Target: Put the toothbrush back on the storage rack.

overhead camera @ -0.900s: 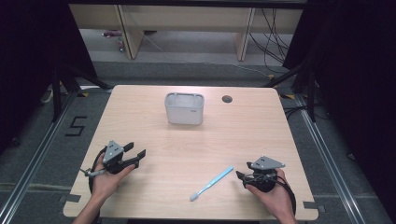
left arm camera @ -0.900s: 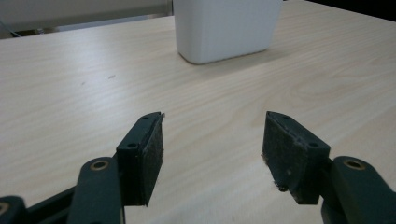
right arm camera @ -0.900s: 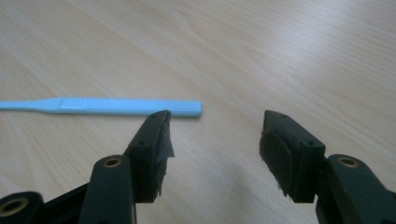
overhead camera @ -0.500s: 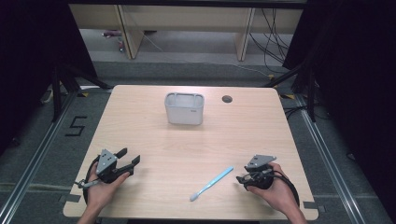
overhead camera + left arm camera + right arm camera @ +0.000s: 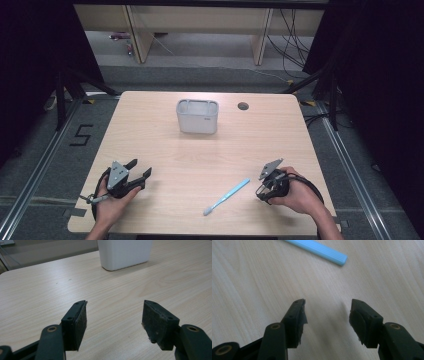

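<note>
Right gripper (image 5: 263,190) low over the near right part of the table, black jaws spread wide with bare wood between them, matte rubber pads (image 5: 300,322) rough and frayed at the edges, grey three-cornered plate on top. Just ahead of those jaws, apart from them, the ribbed end of a light blue plastic toothbrush (image 5: 320,250), slim and straight, lying flat on the wood; in the high view the same toothbrush (image 5: 226,196) slanted across the near middle, white head toward the near edge, handle end pointing at the right gripper. Left gripper (image 5: 135,175) at the near left, well apart from the toothbrush, jaws likewise parted and empty, blocky black pads (image 5: 80,322) facing a gap of pale grain. Farther back, at the centre, a white plastic bin (image 5: 197,116), rectangular with rounded corners and smooth walls. Table (image 5: 165,145) of pale, fine-grained laminate wood, round dark cable hole (image 5: 243,106) near the far edge.
</note>
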Demonstrator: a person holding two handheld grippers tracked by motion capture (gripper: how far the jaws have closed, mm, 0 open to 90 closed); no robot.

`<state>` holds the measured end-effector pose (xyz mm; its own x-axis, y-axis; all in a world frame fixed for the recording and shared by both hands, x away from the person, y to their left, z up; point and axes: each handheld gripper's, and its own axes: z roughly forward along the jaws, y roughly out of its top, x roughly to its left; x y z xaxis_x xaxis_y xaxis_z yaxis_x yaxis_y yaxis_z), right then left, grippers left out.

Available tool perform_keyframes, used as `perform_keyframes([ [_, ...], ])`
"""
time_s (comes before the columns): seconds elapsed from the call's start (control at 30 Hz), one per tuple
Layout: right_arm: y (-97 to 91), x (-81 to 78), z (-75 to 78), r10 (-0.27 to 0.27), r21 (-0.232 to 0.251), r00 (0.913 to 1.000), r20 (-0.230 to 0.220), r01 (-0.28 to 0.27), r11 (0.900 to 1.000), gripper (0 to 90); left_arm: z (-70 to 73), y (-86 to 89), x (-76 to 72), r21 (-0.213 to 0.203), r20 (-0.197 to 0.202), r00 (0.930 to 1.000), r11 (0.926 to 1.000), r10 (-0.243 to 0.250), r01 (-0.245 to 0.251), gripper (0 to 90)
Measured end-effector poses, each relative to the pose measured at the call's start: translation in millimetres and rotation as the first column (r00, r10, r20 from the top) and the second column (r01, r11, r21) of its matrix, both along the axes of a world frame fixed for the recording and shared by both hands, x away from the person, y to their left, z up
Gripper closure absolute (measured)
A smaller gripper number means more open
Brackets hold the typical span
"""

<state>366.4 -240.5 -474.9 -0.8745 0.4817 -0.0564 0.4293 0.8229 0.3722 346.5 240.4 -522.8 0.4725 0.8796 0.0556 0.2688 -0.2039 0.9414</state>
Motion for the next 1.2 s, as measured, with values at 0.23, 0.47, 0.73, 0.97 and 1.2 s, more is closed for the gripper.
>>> perform_keyframes([
  [0.23, 1.1, 4.7, 0.7, 0.038, -0.047, 0.9987, -0.032, -0.04, 0.9981, 46.5, -0.8, -1.1, 0.5, -0.002, 0.01, 0.9999, 1.0, -0.001, 0.001, 36.1],
  [0.47, 7.1, 9.1, 3.4, 0.094, -0.099, 0.9935, -0.064, -0.1, 0.9901, 46.7, -0.1, -1.0, -0.2, 0.008, 0.002, 1.0, 1.0, 0.001, -0.001, 36.0],
  [0.73, 17.2, 16.6, 6.7, 0.173, -0.156, 0.9805, -0.093, -0.186, 0.9701, 47.8, -0.8, -2.1, 0.3, 0.007, 0.009, 0.9999, 1.0, -0.004, 0.004, 36.0],
  [0.97, 24.2, 21.6, 9.4, 0.208, -0.212, 0.9714, -0.114, -0.229, 0.9501, 48.0, -0.6, -2.3, -0.1, 0.01, 0.008, 1.0, 0.9999, -0.003, 0.003, 35.9],
  [1.2, 36.8, 22.3, 10.9, 0.256, -0.271, 0.9527, -0.164, -0.293, 0.9169, 48.1, -0.8, -2.5, -0.1, 0.013, 0.013, 0.9999, 0.9999, -0.011, 0.011, 35.8],
])
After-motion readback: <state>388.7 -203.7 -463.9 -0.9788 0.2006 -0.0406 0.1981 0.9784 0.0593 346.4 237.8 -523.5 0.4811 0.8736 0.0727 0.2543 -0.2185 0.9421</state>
